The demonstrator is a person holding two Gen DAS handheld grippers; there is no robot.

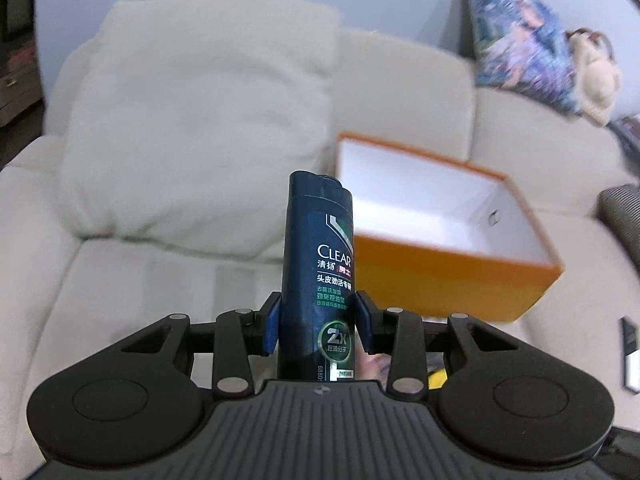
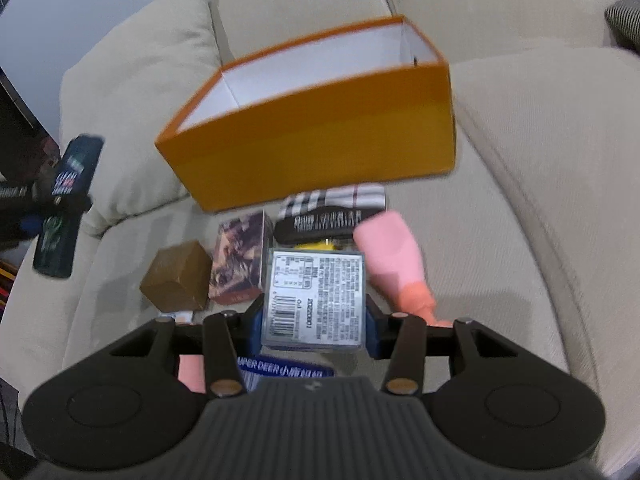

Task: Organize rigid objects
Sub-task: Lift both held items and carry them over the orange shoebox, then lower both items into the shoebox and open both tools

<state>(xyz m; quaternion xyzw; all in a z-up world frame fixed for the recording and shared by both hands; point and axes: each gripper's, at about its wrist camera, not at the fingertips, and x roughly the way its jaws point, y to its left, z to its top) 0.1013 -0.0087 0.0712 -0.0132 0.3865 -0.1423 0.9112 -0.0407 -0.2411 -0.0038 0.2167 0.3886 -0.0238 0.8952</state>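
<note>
Here, the left gripper clamps a dark blue shampoo bottle upright at frame centre, an open orange box on the cream sofa to its right; the right gripper pinches a clear labelled box at lower centre, above blurred clutter, perhaps small cartons.
</note>
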